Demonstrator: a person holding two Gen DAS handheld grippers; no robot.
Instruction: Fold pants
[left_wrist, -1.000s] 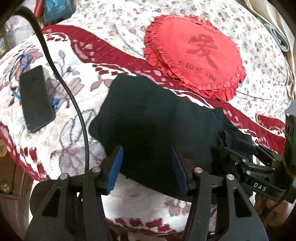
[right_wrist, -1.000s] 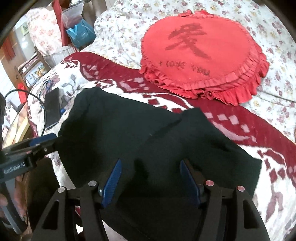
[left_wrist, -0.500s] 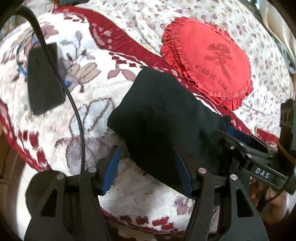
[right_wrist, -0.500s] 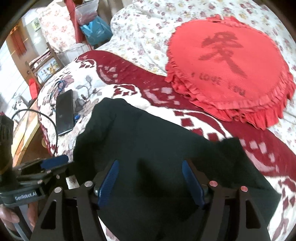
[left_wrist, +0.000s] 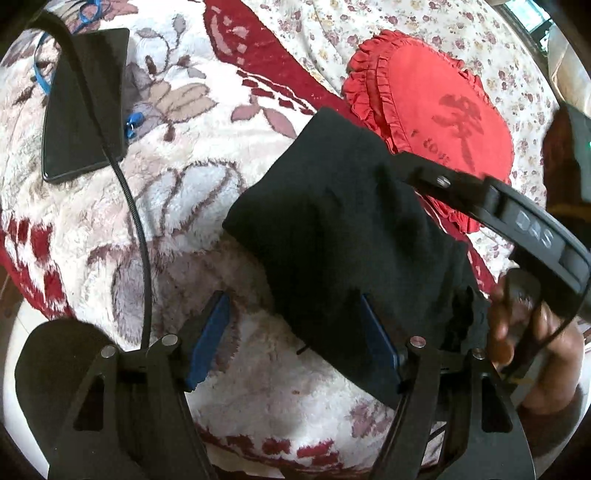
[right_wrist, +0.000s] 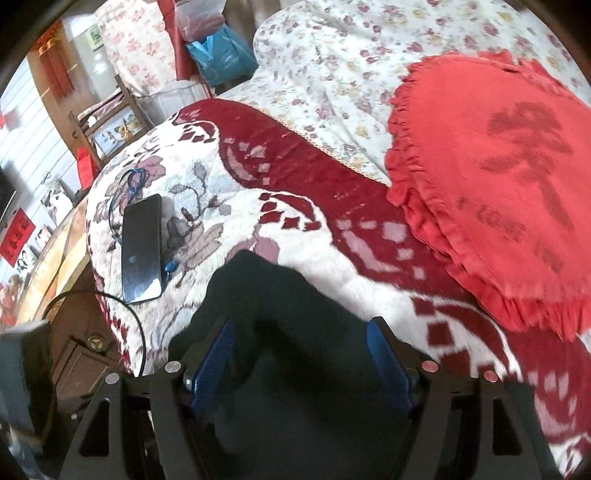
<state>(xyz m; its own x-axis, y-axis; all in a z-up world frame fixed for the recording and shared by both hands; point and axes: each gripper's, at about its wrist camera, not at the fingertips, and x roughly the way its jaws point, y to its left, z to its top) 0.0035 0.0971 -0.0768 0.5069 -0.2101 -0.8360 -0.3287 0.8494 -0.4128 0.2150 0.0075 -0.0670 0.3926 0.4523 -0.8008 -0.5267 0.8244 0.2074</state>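
Left gripper (left_wrist: 295, 338) jaws are seen wide and opening, released; only the right pad sits at the edge of the folded black pants (left_wrist: 354, 236), nothing is pinched. Right gripper (right_wrist: 301, 360) jaws are also opening, spread over the pants (right_wrist: 295, 332) without pinching. Pants are laid on the floral blanket (left_wrist: 192, 206) on the bed, near the red cushion (left_wrist: 443, 122); a phone (left_wrist: 86, 103) is seen well apart.
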